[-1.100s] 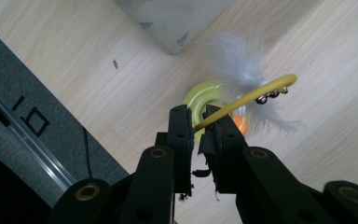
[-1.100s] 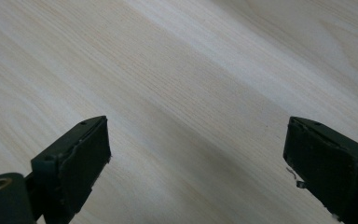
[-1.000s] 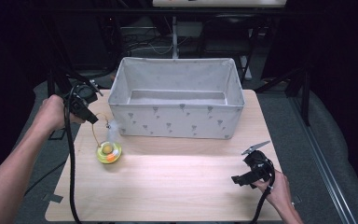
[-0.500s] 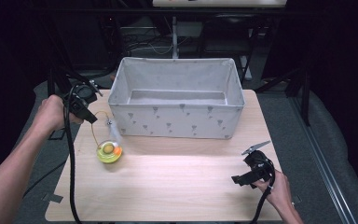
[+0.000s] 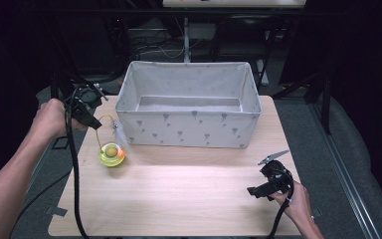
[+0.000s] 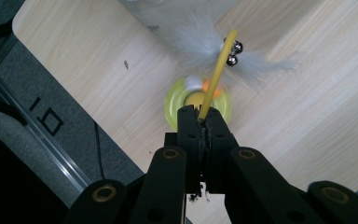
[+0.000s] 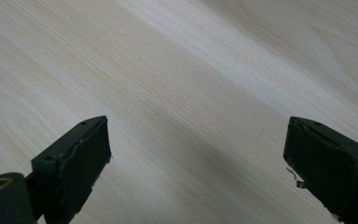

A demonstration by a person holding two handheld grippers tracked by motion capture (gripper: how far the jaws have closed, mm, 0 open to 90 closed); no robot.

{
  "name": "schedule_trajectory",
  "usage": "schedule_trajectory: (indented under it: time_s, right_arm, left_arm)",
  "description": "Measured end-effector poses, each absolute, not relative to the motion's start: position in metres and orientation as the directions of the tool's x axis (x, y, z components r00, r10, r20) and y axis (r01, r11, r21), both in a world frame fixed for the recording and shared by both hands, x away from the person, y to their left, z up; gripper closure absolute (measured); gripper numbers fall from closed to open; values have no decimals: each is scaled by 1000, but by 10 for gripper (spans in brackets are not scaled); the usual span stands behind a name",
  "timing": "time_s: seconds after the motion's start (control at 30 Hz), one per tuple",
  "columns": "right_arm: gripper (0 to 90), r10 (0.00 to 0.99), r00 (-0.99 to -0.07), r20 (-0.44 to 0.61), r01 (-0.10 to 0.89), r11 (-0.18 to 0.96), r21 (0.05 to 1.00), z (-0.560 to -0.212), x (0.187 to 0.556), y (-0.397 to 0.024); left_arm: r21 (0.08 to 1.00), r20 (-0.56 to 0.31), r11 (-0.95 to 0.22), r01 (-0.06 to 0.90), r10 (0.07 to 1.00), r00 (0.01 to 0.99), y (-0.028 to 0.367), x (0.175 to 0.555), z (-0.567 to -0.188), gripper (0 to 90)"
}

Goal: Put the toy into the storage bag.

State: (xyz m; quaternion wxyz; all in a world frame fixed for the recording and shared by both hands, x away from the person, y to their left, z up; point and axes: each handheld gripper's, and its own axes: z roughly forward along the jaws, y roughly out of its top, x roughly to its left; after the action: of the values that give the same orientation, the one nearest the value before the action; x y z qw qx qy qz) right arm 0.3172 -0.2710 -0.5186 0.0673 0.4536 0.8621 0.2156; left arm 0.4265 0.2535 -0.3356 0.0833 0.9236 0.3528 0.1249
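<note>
The left gripper [image 5: 90, 119], in the left part of the high view, has its jaws pressed together on the yellow wand [image 6: 214, 79] of a cat toy. The left gripper view confirms this: the wand rises from between the closed jaws toward the upper centre of the frame, ending in two small bells [image 6: 233, 52] and a tuft of white feathers [image 6: 200, 39].

Change noted: against the two earlier high views, the yellow-green base [image 5: 111, 155] has shifted slightly on the table [image 5: 179, 199], and the feathers have drawn closer to the front wall of the grey fabric bin [image 5: 186, 107]. The left hand [image 5: 52, 117] holds roughly the same station. Judgement: the toy is being pulled or lifted by its wand, most likely toward the bin; the base looks to rest on the wood or barely clear of it, and contact cannot be settled from these frames.

Position: the base lies left of centre in the high view, just below and right of the left gripper, near the bin's front left corner. In the left gripper view it sits directly beyond the jaw tips, mid-frame.

The right gripper [image 5: 271, 181], lower right of the high view, has its jaws spread wide over bare wood, well apart from the toy.
</note>
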Motion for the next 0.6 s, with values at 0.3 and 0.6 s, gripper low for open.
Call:
schedule_trajectory:
  time_s: [0.3,0.6]
  right_arm:
    - [66,811,-577,91,762,495,417,-520,318,-271]
    - [56,812,-576,93,765,496,410,-524,318,-270]
  left_arm:
    - [248,173,-735,631,675,718,254,422,-319,880]
    - [247,189,-739,626,671,717,254,417,-303,880]
